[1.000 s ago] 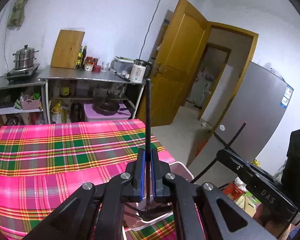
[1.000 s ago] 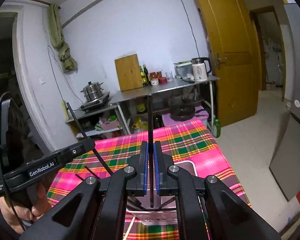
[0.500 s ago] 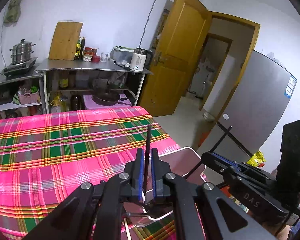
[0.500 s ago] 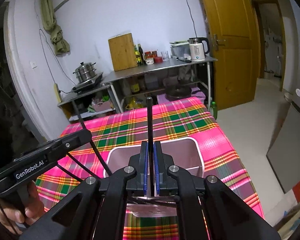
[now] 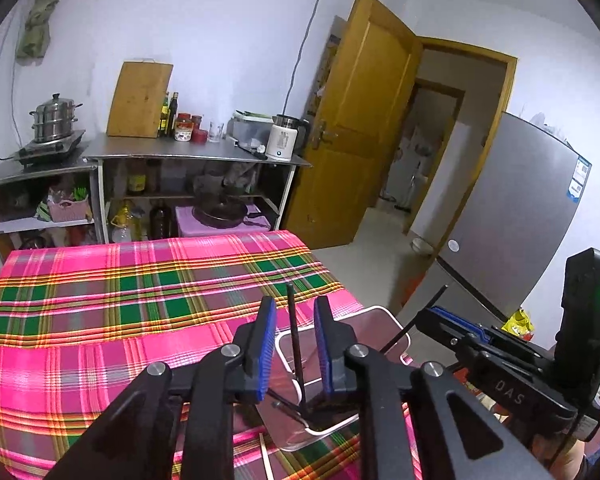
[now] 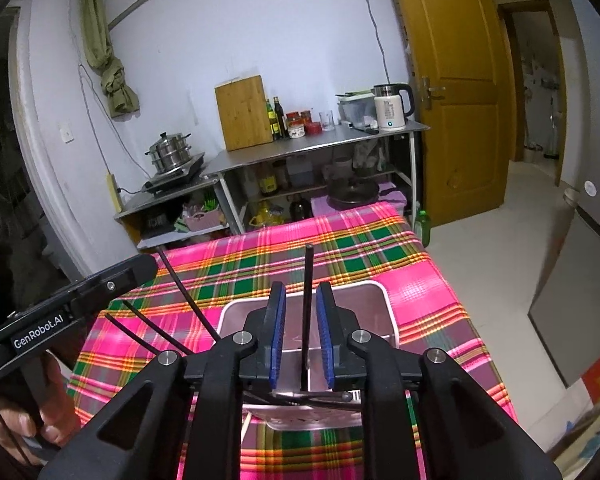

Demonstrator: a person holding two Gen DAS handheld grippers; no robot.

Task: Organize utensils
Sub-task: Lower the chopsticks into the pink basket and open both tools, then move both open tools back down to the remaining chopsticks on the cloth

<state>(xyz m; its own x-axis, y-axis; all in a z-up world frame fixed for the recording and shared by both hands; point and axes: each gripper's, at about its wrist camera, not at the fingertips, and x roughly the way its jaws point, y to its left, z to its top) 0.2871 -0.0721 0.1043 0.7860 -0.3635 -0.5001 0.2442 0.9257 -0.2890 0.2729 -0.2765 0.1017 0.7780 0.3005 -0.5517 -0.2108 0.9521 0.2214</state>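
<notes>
Pink, green and orange plaid cloth (image 5: 140, 308) covers the table, with a steel kitchen shelf (image 5: 188, 156) and a yellow wooden door (image 5: 360, 120) behind it. Near the table's right edge sits a pale pink rectangular container (image 6: 374, 296) with rounded corners and a light rim. Inside it stand thin black chopsticks, straight, matte and very slender. The left gripper (image 5: 294, 346) has its blue-padded fingers apart; its jaws have just been opening, and one black chopstick (image 5: 294, 336) stands loose in the gap, its lower end down in the container. The right gripper (image 6: 302, 336) is likewise parted, its jaws just opened, with another black chopstick (image 6: 308, 300) upright between the pads and touching neither. More dark sticks lean out over the container's left side (image 6: 180, 284).
</notes>
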